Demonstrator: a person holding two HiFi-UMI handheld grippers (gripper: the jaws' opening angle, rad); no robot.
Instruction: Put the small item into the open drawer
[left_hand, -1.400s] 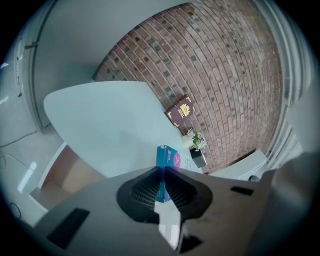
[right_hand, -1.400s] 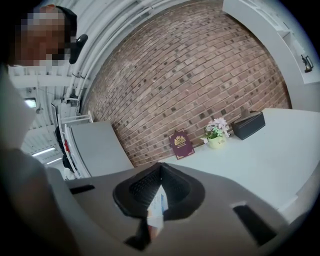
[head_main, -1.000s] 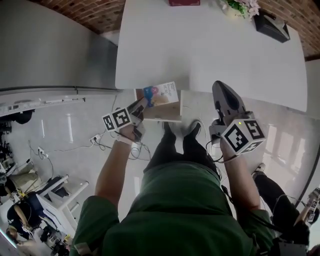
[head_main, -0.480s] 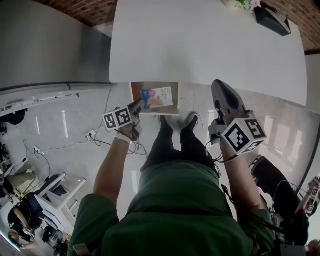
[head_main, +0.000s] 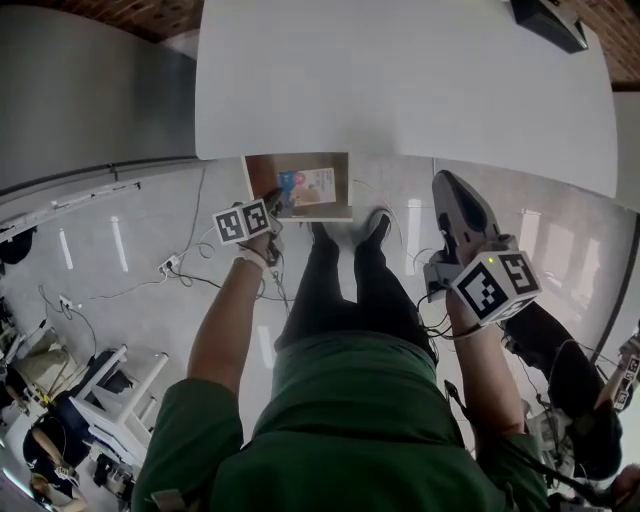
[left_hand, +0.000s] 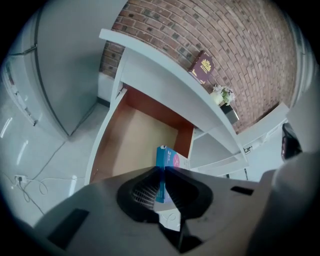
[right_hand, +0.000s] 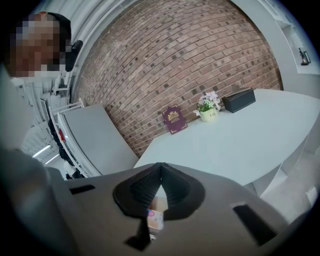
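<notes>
Small item (left_hand: 167, 157): a flat carton with a blue edge and a pink-and-white face, clamped by its thin sides in the left gripper (left_hand: 163, 172). The jaws stand narrow and press on the carton from both sides, so it projects forward beyond the tips. This grip appears chosen to leave most of the carton free of the jaws for a clean release.

Location: in the head view the small item (head_main: 300, 185) lies within the outline of the open drawer (head_main: 262, 168), which is pulled out from beneath the white counter (head_main: 400, 80). The left gripper (head_main: 275, 200) reaches in from the drawer's near left corner. The left gripper view shows the drawer (left_hand: 127, 137) with its wooden floor directly ahead of the carton. Whether the carton touches that floor cannot be determined.

Right gripper (right_hand: 161, 165): jaws together, nothing between them. In the head view the right gripper (head_main: 447, 182) is held well apart from the drawer, to the right and pointing toward the counter (right_hand: 240, 135). It is judged to be parked clear of the working side, since the placement needs one gripper only.

Assessment: carry phase appears complete and release is pending. The carton is held on edge, so it may tip over when the jaws part.
</notes>
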